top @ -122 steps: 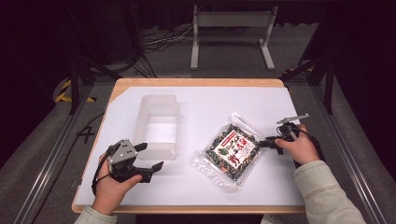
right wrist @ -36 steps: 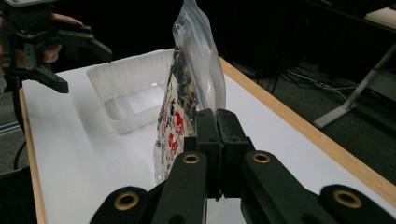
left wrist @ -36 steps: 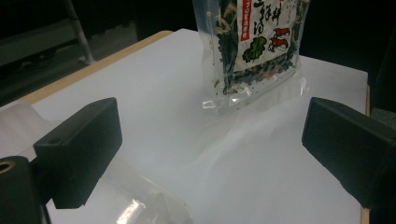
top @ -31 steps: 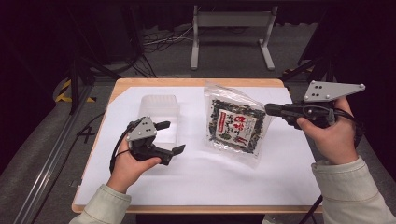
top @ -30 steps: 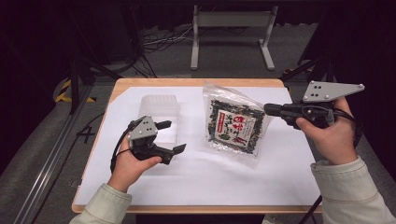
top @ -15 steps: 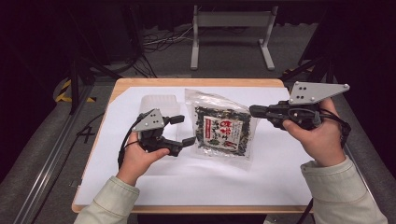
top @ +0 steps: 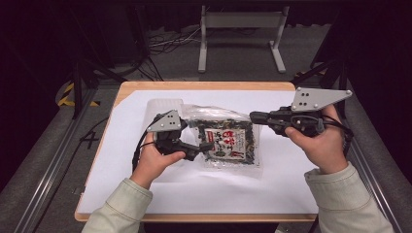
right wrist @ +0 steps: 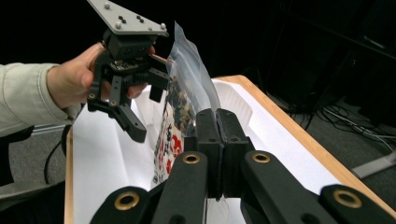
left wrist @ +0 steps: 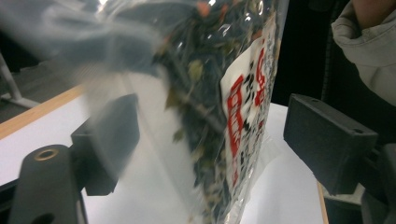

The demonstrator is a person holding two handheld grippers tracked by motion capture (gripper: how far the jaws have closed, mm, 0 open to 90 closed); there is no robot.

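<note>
Bag [top: 226,141] held above the bench [top: 272,194], beside a clear tub [top: 163,106].
Right hand-held gripper [right wrist: 215,122] pinches the bag's edge, its own view shows; left hand-held gripper [left wrist: 210,140], jaws spread, straddles the bag in the left view.

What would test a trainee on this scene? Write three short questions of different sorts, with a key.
1. True or false: the right gripper is shut on the bag.
2. The left gripper is: A) shut on the bag, B) open with the bag between its jaws, C) resting on the table.
3. What sits on the table behind the left gripper?

Key: 1 true; 2 B; 3 a clear plastic container.
</note>
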